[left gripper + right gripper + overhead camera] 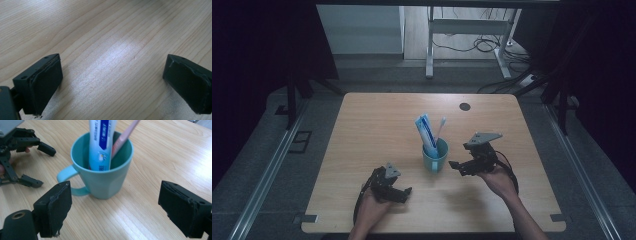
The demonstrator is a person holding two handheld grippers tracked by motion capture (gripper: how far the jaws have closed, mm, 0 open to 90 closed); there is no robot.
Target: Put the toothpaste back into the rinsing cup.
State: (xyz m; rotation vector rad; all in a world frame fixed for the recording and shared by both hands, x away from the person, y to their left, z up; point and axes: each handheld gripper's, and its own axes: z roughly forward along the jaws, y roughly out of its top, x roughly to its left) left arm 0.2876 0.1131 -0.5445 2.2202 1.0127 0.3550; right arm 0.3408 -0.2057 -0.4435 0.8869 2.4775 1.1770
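A teal mug (435, 159) (105, 182) stands near the middle of the wooden table (377, 125). It holds a blue and white toothpaste tube (426, 131) (101, 145) and a pink toothbrush (440, 127) (123, 138). My right gripper (456, 168) (115, 192) is open, just right of the mug, its jaws spread wider than the mug and a little short of it. My left gripper (405, 194) (112, 65) is open low over bare wood at the front left of the mug, with nothing between its jaws. The right gripper view also shows that left gripper (41, 165) beyond the mug's handle.
A small dark round disc (465, 106) sits in the tabletop at the back right. Beyond the table stand a white desk frame (430, 45) and floor cables (482, 45). Metal rails (267, 170) run along both sides.
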